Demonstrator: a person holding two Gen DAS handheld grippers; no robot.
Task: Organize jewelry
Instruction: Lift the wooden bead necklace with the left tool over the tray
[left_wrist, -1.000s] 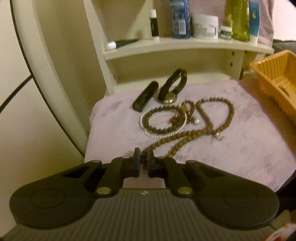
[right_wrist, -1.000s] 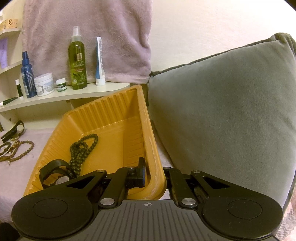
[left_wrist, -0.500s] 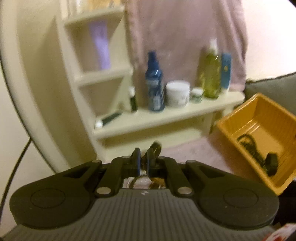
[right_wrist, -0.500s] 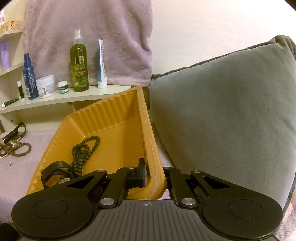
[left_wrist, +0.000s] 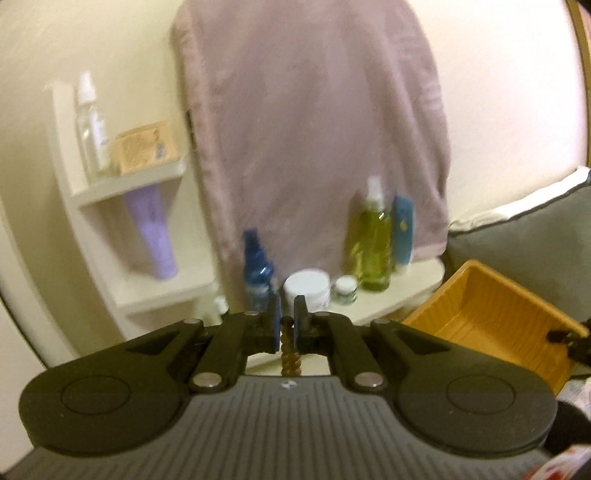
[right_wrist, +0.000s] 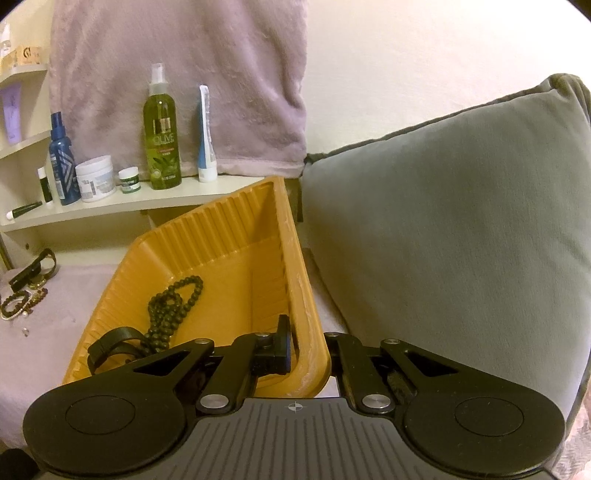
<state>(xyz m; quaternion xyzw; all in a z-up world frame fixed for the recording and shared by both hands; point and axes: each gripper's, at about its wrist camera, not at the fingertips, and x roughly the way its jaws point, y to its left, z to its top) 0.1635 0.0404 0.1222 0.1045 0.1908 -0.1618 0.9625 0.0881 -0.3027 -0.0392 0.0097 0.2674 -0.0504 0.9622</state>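
My left gripper (left_wrist: 287, 325) is shut on a brown bead necklace (left_wrist: 291, 354) that hangs down between its fingers, lifted high and facing the shelf. My right gripper (right_wrist: 308, 347) is shut on the near right rim of the orange tray (right_wrist: 236, 236), which is tilted. In the tray lie a dark bead necklace (right_wrist: 173, 306) and a black strap (right_wrist: 114, 343). The tray also shows in the left wrist view (left_wrist: 491, 317) at the right. More jewelry (right_wrist: 22, 299) and a black watch (right_wrist: 35, 271) lie on the lilac cloth (right_wrist: 66, 302) at the left.
A cream shelf (right_wrist: 110, 203) holds a green spray bottle (right_wrist: 160, 136), a blue bottle (right_wrist: 61, 162), a white jar (right_wrist: 94, 177) and tubes. A lilac towel (left_wrist: 314, 129) hangs behind. A grey cushion (right_wrist: 443, 221) stands right of the tray.
My left gripper rose from the cloth with the brown bead necklace in it and swung up toward the shelf. The right gripper stayed on the tray rim.
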